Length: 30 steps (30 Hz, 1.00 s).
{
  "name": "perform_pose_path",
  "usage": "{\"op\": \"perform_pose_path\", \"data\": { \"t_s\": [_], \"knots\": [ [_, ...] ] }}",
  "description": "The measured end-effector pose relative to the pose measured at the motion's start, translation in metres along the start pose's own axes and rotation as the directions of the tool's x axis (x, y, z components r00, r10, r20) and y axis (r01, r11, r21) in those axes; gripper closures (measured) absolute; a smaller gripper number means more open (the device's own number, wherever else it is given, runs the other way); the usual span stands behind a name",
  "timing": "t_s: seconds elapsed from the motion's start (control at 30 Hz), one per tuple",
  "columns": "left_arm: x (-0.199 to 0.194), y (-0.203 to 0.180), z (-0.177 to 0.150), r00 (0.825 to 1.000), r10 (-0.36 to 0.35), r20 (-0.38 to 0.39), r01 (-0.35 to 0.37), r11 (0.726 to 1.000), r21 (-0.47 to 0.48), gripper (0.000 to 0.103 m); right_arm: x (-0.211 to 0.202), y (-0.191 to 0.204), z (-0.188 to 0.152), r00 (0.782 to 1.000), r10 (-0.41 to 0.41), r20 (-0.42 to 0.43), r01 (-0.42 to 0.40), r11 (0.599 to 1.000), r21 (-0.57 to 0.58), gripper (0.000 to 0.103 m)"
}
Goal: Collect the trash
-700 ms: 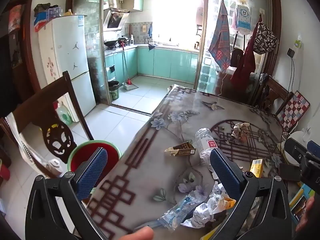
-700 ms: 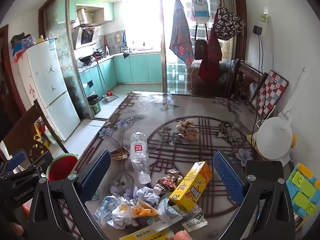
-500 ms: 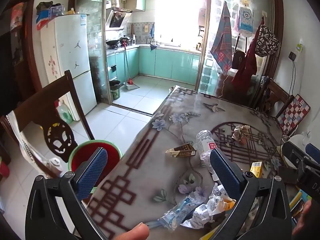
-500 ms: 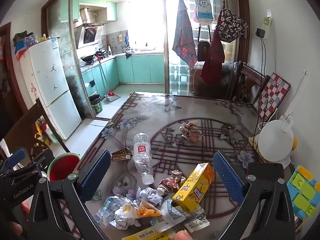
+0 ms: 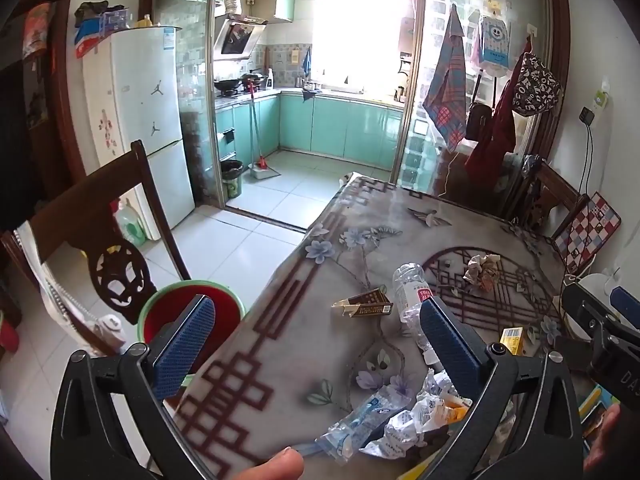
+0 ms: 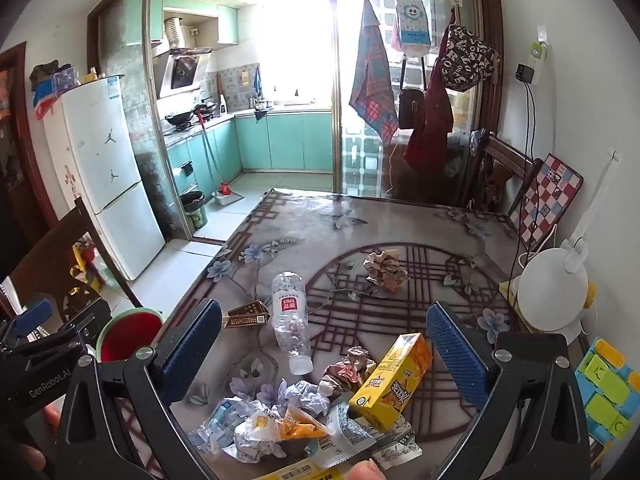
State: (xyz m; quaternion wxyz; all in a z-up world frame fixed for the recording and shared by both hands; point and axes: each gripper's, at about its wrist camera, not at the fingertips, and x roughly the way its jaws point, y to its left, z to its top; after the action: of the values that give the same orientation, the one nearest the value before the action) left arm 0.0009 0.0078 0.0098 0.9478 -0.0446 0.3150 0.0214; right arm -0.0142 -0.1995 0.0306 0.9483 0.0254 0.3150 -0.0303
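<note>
Yellow carton (image 6: 394, 380) lay nearest, so I judged my right tool (image 6: 328, 354), jaws wide and empty, should straddle it squarely.

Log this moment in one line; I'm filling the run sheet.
left gripper: open, empty | right gripper: open, empty | trash: on table | bucket: beside table

Bright daylight, window (image 5: 352, 36) blown out, fisheye warp, dark corners

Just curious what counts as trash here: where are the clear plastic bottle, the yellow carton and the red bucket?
clear plastic bottle (image 6: 289, 312), right wrist view, label.
yellow carton (image 6: 394, 382), right wrist view, printed side.
red bucket (image 5: 168, 312), left wrist view, inside wall.
</note>
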Motion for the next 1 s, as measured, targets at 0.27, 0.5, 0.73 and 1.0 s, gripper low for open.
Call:
{"op": "perform_pose_path", "data": {
  "t_s": [0.27,0.5,0.73,1.0],
  "knots": [
    [0.001,-0.0024,-0.0003,1.0,0.002,0.01,-0.002,1.0,0.007,0.0,0.0002,-0.0009,0.0041,1.0,0.001,0.001,-0.001,1.0,0.002,0.0],
    [0.0025,-0.0013,-0.0015,1.0,0.006,0.013,-0.006,1.0,0.007,0.0,0.0007,-0.0008,0.0042,1.0,0.001,0.0,-0.001,1.0,0.002,0.0],
    [0.0027,-0.0069,0.0018,1.0,0.023,0.011,-0.023,1.0,0.021,0.0,0.001,-0.0012,0.0059,1.0,0.003,0.003,-0.003,1.0,0.002,0.0],
    [0.0005,-0.0071,0.0006,0.999,0.043,0.025,-0.043,0.999,0.032,0.0,0.0003,0.0,0.0043,1.0,0.002,0.001,-0.002,1.0,0.0,0.0]
  ]
}}
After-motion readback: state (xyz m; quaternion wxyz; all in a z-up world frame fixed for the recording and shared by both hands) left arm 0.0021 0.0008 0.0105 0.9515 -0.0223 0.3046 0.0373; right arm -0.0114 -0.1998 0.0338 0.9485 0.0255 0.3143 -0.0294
